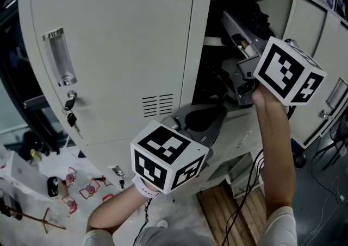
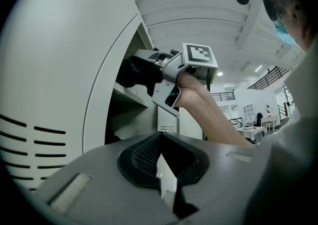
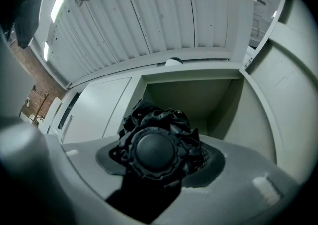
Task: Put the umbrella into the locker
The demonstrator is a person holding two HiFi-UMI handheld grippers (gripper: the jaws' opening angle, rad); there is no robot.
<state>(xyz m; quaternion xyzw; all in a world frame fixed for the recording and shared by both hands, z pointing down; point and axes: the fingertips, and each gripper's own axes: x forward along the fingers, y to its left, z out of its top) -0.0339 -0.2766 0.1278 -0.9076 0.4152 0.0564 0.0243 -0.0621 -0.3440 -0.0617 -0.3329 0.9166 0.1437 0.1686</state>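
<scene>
A folded black umbrella (image 3: pixel 154 152) sits end-on between the pads of my right gripper (image 3: pixel 159 144), which is shut on it. The umbrella (image 2: pixel 135 72) is held up at the mouth of the open locker compartment (image 3: pixel 198 97), its black fabric just inside the opening. In the head view the right gripper (image 1: pixel 235 36) reaches up into the dark opening beside the open grey door (image 1: pixel 119 49). Lower down, my left gripper (image 1: pixel 198 117) hangs near the door's bottom edge. Its jaws (image 2: pixel 160 139) are shut with nothing between them.
Keys (image 1: pixel 70 113) hang from the lock on the door, below a recessed handle (image 1: pixel 60 57). More locker doors (image 1: pixel 321 93) stand to the right. Cables (image 1: pixel 244 196) and wooden boards (image 1: pixel 225 209) lie on the floor, with small clutter (image 1: pixel 54 185) at the left.
</scene>
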